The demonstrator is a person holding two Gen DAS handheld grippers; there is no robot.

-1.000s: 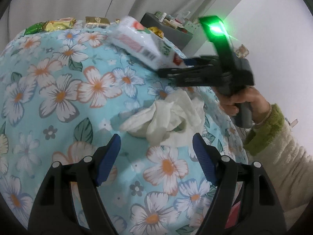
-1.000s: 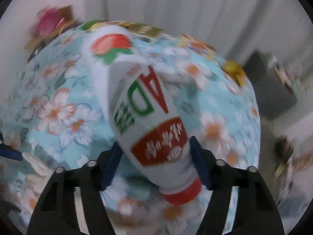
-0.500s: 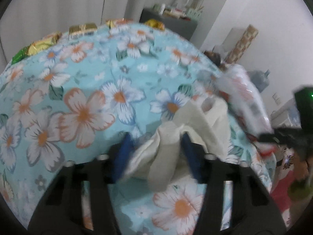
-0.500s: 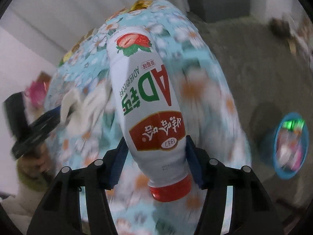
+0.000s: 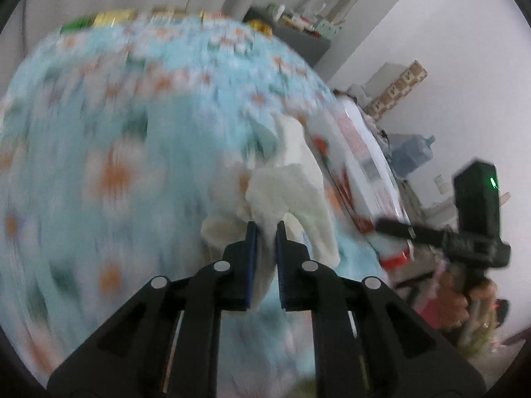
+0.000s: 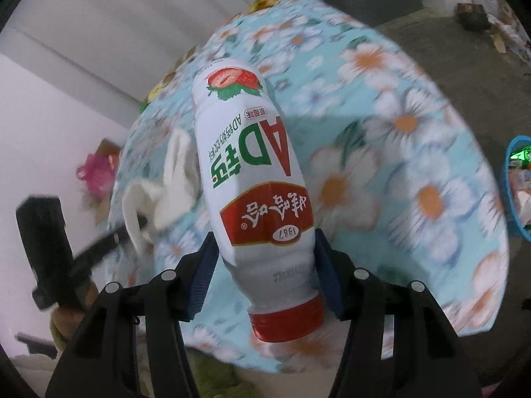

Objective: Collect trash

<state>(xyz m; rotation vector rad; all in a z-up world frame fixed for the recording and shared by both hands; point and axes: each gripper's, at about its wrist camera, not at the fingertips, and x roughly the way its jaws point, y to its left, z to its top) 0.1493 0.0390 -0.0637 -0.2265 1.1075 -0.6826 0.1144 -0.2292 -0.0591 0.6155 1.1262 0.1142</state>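
My left gripper (image 5: 264, 229) is closing on a crumpled white tissue (image 5: 292, 195); its blue pads pinch the paper above the flowered tablecloth (image 5: 116, 132). The same tissue (image 6: 172, 179) shows in the right wrist view, with the left gripper (image 6: 141, 222) gripping it. My right gripper (image 6: 265, 258) is shut on a white drink bottle (image 6: 255, 179) with a strawberry picture and a red cap, its neck toward the camera. That bottle (image 5: 361, 179) and the right gripper (image 5: 395, 227) appear at the right of the left wrist view.
A blue bin (image 6: 517, 182) with wrappers in it stands on the floor at the right edge. Foil snack wrappers (image 5: 113, 18) lie along the table's far edge. A grey cabinet (image 5: 298, 38) with small items stands against the back wall. The grey floor (image 6: 448, 49) lies beyond the table.
The left gripper's jaws went from wide around the tissue to pinched on it, and the tissue has lifted. The right gripper swung the bottle rightward off the table toward the blue bin.
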